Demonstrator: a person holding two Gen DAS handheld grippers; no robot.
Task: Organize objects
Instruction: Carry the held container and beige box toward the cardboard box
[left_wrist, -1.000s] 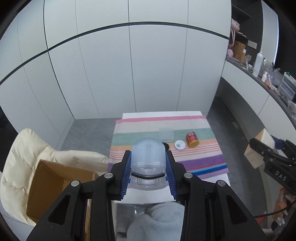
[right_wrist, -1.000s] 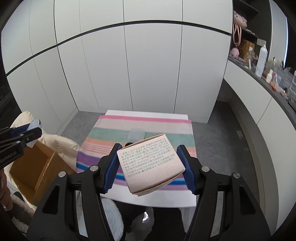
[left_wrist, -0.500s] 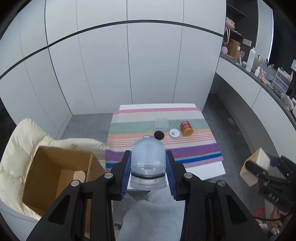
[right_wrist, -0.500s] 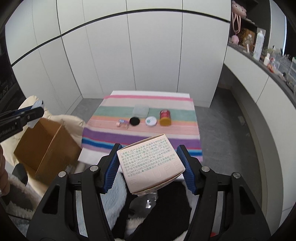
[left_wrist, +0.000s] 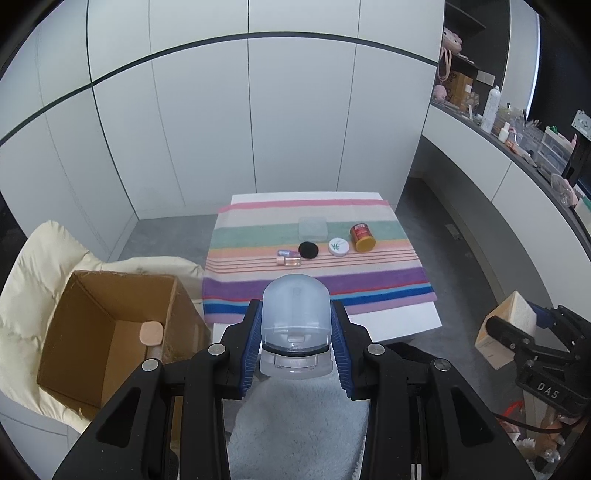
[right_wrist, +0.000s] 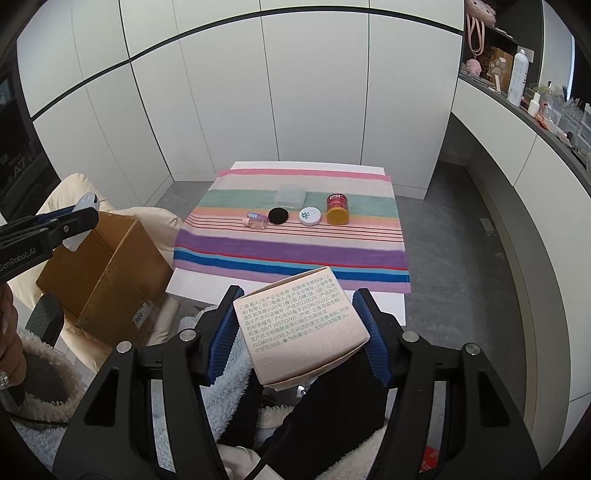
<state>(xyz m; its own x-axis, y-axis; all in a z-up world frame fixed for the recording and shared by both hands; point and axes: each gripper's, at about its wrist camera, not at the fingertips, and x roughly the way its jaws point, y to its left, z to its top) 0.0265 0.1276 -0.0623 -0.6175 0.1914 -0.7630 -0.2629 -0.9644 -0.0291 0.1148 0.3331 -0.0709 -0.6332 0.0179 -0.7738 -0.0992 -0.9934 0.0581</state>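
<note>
The translucent dome-topped container (left_wrist: 294, 325) hides its lower end behind the left gripper (left_wrist: 294, 345). The pink carton (right_wrist: 301, 334) covers the tabletop's (right_wrist: 192, 286) near edge in the right wrist view, and its underside cannot be seen. The cardboard box's (left_wrist: 107, 332) floor is mostly hidden by its walls. Labels on the small bottle (left_wrist: 289, 260) and red jar (left_wrist: 362, 238) are too small to read. The shelf clutter (left_wrist: 517, 133) blurs together.

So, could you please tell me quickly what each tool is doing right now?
Left tool: shut on the translucent blue container.
Right tool: shut on the pink printed box.
</note>
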